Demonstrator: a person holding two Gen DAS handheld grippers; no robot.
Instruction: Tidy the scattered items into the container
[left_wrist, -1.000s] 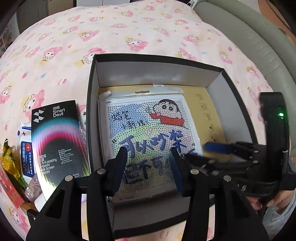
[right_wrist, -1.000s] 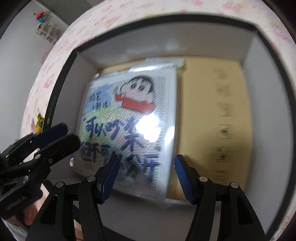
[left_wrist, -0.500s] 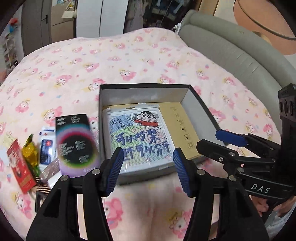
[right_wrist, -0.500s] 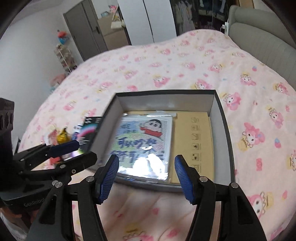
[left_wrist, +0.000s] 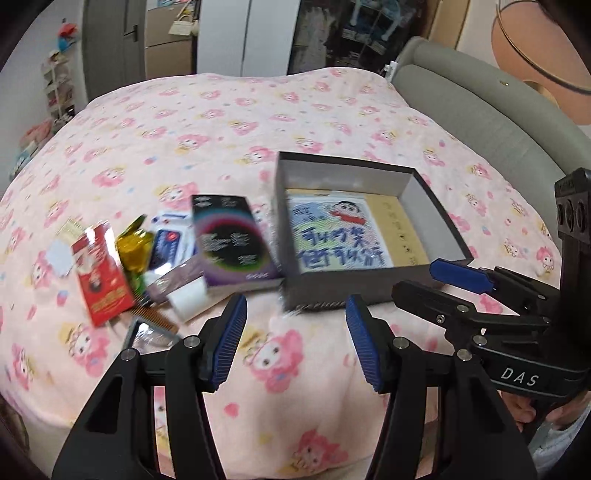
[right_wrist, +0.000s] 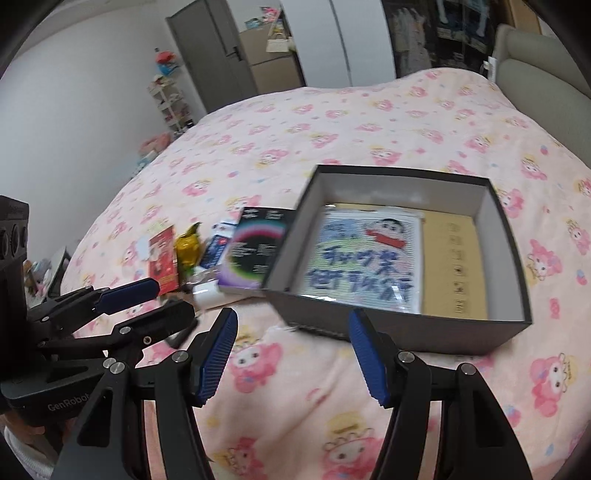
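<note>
A dark grey open box (left_wrist: 351, 290) (right_wrist: 388, 326) sits on the pink bed, holding a cartoon bead-art packet (left_wrist: 332, 236) (right_wrist: 362, 258) over a tan card. Left of the box lie the scattered items: a black screen-protector pack (left_wrist: 231, 243) (right_wrist: 255, 251), a blue-white pack (left_wrist: 170, 243), a gold wrapper (left_wrist: 135, 247) (right_wrist: 188, 249), a red packet (left_wrist: 99, 273) (right_wrist: 162, 258) and a small white piece (left_wrist: 188, 301). My left gripper (left_wrist: 295, 306) (right_wrist: 173, 297) hangs open and empty above the blanket before the box. My right gripper (right_wrist: 293, 317) (left_wrist: 417, 277) is open and empty beside it.
The pink cartoon blanket (left_wrist: 258, 122) covers the whole bed. A grey padded headboard (left_wrist: 480, 110) runs along the right. Wardrobe doors (right_wrist: 229, 59) and a small shelf (right_wrist: 170, 103) stand beyond the far end. A comb (left_wrist: 151, 314) lies under the pile.
Both grippers have drawn back and up out of the box, leaving the cartoon packet lying inside. The left jaws stand wider than a second ago.
</note>
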